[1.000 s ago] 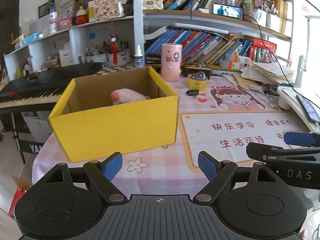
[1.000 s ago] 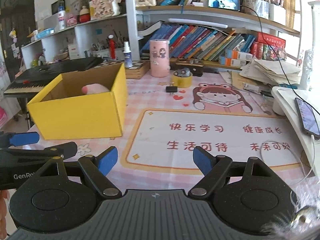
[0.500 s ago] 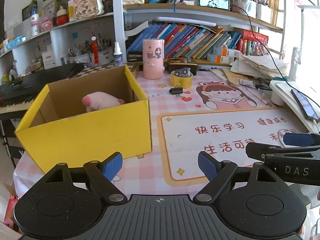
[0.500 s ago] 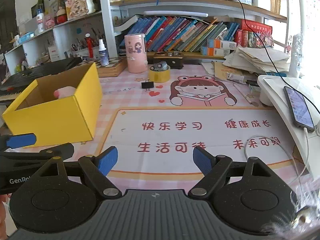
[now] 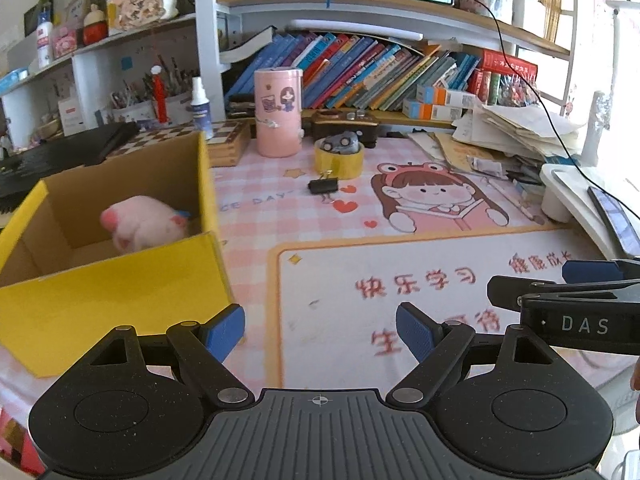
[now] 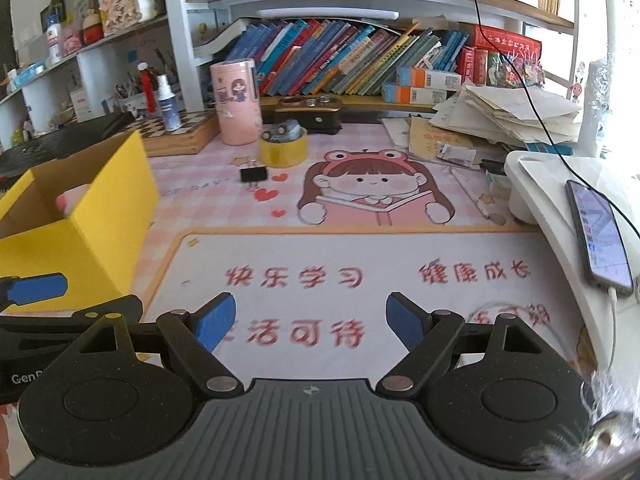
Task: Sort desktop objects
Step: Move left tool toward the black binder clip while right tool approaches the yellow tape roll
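A yellow cardboard box (image 5: 120,292) stands at the left of the desk with a pink plush toy (image 5: 140,228) inside; it also shows in the right wrist view (image 6: 88,236). A black binder clip (image 5: 323,186) (image 6: 253,175) lies on the pink mat before a yellow tape roll (image 5: 338,156) (image 6: 283,148) with a small grey toy on it. My left gripper (image 5: 320,330) is open and empty above the mat, right of the box. My right gripper (image 6: 310,320) is open and empty over the mat's lettering.
A pink cylinder tin (image 6: 236,102) and a spray bottle (image 6: 165,102) stand at the back by the bookshelf. A paper pile (image 6: 508,116) and a white stand with a phone (image 6: 598,232) are at the right. A keyboard (image 5: 60,152) lies behind the box.
Both grippers have moved right and forward, away from the box, so the box has slid to the left in both views. Both stay open and empty.
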{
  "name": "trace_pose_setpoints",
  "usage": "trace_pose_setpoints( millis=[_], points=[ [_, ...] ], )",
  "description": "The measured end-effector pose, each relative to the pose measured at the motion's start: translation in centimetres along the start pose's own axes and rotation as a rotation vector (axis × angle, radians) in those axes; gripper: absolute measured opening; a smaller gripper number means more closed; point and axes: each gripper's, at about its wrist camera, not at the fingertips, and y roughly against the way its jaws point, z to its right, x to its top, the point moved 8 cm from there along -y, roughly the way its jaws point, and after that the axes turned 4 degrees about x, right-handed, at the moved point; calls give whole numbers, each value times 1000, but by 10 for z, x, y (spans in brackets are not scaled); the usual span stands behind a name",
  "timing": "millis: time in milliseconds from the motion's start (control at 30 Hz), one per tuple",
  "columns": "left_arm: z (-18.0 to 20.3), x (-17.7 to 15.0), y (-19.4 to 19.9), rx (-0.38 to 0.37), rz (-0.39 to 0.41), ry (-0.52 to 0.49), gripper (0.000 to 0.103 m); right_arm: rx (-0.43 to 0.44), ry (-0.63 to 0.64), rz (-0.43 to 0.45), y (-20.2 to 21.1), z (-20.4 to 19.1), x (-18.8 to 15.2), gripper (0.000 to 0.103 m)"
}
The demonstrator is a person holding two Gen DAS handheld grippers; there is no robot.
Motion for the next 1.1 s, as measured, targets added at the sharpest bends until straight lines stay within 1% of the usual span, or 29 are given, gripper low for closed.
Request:
trace_pose_setpoints(
  millis=[133,333,700,900,1100],
  points=[
    [10,14,-16,12,-7,18,85,8,3,-7,-16,17,14,82],
    [19,33,-40,59,-16,55,85,47,23,-12,-43,35,41,82],
    [30,67,-89,124,-19,127,84,117,40,21,-97,67,103,82],
    [38,78,-116,137,-38,144,84,151,49,28,-124,74,130,82],
    [41,83,-139,141,-55,149,83,172,58,29,-144,73,144,82]
  ],
)
